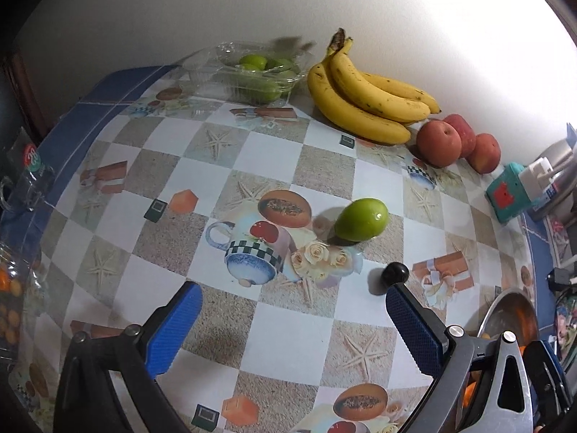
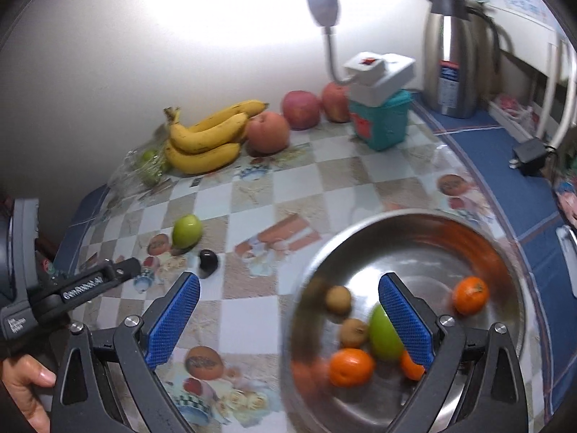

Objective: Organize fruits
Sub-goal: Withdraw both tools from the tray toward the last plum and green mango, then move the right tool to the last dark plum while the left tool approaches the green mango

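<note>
While both tools stand with their blue pads wide apart and nothing between them, the left tool (image 1: 294,324) hangs over bare table (image 1: 288,166) and the right tool (image 2: 288,324) straddles the near rim of the steel bowl (image 2: 360,223), touching no fruit as far as the right wrist view shows.

A loose green fruit (image 1: 361,219) lies on the checked cloth at about one o'clock from the left tool's gap, well apart from it. It is smooth, oval and glossy, its long axis tilted from seven to one o'clock in the left wrist view. A small black round thing (image 1: 395,273) sits just beside the left tool's right pad (image 1: 414,332); whether they touch I cannot tell.

In the bowl lie two clear oranges (image 2: 350,367), two brown kiwis (image 2: 338,299) and a green fruit (image 2: 383,335), partly hidden behind the right tool's right pad (image 2: 405,321).

Against the wall at twelve o'clock rest a bunch of bananas (image 1: 364,93), stems pointing up and away, red apples (image 1: 439,142) to their right, and a clear plastic box (image 1: 249,72) of green fruits to their left.
</note>
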Tool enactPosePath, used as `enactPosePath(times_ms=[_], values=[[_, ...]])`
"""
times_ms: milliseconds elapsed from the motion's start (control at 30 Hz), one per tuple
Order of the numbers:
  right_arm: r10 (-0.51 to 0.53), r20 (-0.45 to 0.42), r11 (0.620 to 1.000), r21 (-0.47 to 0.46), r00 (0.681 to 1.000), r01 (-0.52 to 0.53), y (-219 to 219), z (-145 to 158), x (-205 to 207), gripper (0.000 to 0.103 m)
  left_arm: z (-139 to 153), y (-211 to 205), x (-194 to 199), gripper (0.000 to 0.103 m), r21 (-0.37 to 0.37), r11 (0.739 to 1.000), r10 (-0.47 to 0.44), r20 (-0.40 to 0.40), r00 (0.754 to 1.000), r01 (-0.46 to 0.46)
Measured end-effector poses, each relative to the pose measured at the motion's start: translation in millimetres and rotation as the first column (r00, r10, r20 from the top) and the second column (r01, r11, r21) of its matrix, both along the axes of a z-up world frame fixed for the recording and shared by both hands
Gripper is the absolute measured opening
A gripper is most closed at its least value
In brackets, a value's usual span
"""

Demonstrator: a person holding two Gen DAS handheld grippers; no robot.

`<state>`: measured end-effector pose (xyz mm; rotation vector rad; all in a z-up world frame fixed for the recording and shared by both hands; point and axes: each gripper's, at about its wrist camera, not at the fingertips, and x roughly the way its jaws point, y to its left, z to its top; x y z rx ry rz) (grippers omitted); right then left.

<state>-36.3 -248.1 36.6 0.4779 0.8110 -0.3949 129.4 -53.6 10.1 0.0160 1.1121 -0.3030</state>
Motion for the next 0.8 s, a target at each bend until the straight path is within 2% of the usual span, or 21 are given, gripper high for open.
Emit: enactPosePath(times_ms=[167,300,433,633,800], values=[[0.064,-0.027,0.998,0.011,0.998,-0.064,16,-4,30,0.099,-3,16,10,0.103,-0.026,0.999,0.048,0.005,0.999,-0.048],[0.078,-0.016,0.997,0.031,0.997,-0.077,21,-8,45,0.099,-3,26,17,0.103,-0.088,0.994,0.072,0.017,0.997,-0.071],[0.089,-0.033,0.996,0.001,0.995,-0.089,27,-11,61,0.099,-2,30,22,0.103,-0.103,0.991,0.087,0.045,0.995,-0.082],[0.115,-0.06,0.993,-0.034,0.992,-0.117,35,-17,81,0.099,-2,32,27,0.103,-0.065,0.994,0.089,0.065,0.994,-0.085],[0.132,-0.093,0.991,-0.017,0.987,-0.134,37,-27,89,0.099,-7,37,35,0.103,-0.127,0.988,0.093,0.009,0.996,-0.091]])
